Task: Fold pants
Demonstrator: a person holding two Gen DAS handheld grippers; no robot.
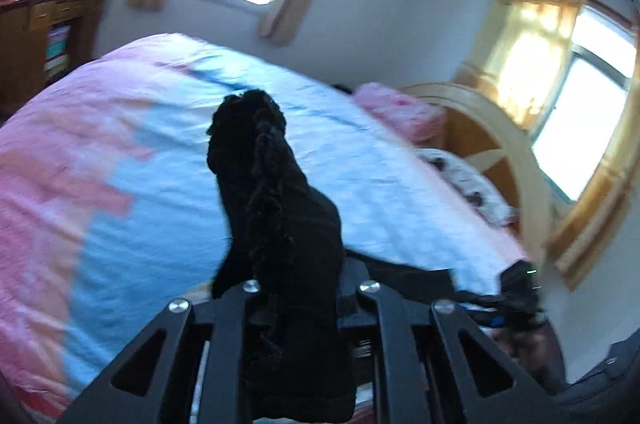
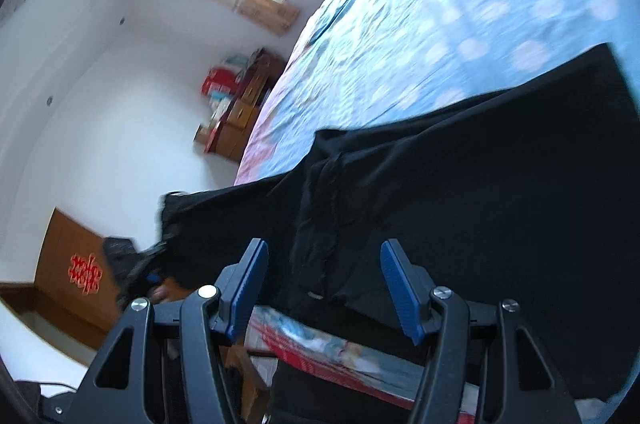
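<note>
Left wrist view: your left gripper (image 1: 296,304) pinches the black pants (image 1: 276,207), soft, limp fabric bunching toward twelve o'clock. Your right gripper (image 2: 324,288) stands spread; take the hem edge at six o'clock.

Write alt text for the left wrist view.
The left gripper is shut on a bunch of black pants, lifted above a bed with a pink and blue cover. Behind are two bright windows and a wooden headboard.

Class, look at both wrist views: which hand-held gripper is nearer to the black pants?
Left. The left hand-held gripper is shut on a bunch of the black pants; the right hand-held gripper stands open, the cloth just beyond its pads.
</note>
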